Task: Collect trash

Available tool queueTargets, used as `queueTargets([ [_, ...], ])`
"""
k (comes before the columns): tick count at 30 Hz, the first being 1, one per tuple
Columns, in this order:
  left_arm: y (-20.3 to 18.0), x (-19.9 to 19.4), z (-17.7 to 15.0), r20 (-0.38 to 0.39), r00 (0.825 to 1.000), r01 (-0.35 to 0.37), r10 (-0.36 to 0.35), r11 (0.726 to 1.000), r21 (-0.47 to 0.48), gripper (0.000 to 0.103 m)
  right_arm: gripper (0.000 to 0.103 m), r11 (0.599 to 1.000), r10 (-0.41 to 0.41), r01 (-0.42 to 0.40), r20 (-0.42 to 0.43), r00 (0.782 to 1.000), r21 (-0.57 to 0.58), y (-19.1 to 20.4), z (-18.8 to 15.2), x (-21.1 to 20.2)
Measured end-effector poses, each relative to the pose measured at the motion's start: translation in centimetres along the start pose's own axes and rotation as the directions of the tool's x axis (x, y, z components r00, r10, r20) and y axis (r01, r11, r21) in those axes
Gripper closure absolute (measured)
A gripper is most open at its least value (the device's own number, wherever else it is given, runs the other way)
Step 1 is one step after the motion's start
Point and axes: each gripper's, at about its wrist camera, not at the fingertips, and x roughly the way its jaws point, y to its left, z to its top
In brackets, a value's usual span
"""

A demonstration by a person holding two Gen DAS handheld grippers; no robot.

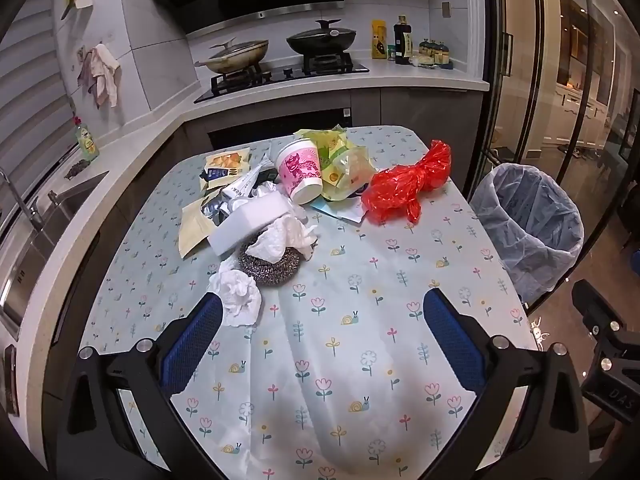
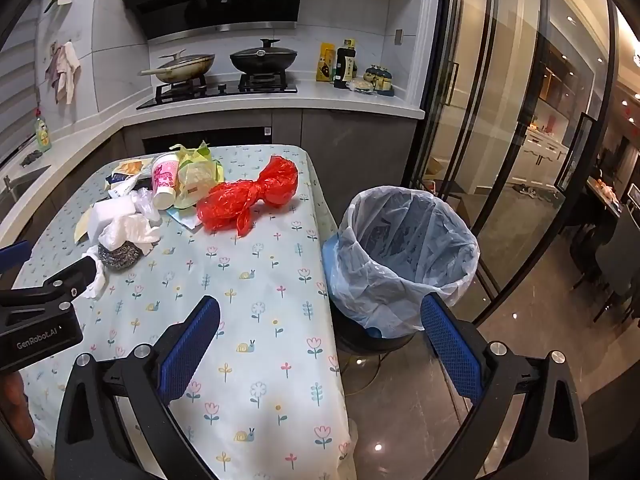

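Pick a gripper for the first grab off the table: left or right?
Left, probably. The left gripper is open with the crumpled white tissue right beside its left finger. The right gripper is open too, but straddles the table edge toward the lined trash bin, farther from the trash pile.

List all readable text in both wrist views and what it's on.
"GenRobot.AI": on the black body of the left hand-held gripper, seen from the right wrist view.
"DAS": partial, on the black body of the right hand-held gripper, at the edge of the left wrist view.
Pink paper cup: picture print only, no legible words.
Yellow snack wrapper, grey-white wrapper, counter bottles: print too small or blurred to read.
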Motion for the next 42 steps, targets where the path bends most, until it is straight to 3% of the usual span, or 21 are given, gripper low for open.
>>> queueTargets([
  [15, 1.0, 0.8, -0.5, -0.011, 1.0, 0.011, -0.011, 1.0, -0.012, 0.007, 0.007, 1.0, -0.003, 0.003, -0.001, 1.0, 0.001, 0.1, 0.1, 0.2],
  [42, -0.6, 0.1, -0.7, -0.033, 0.999, -0.007, 0.006, 1.0, -0.022, 0.007, 0.007, 1.0, -0.003, 0.003, -0.003, 1.0, -0.001, 0.0, 0.0, 0.2],
])
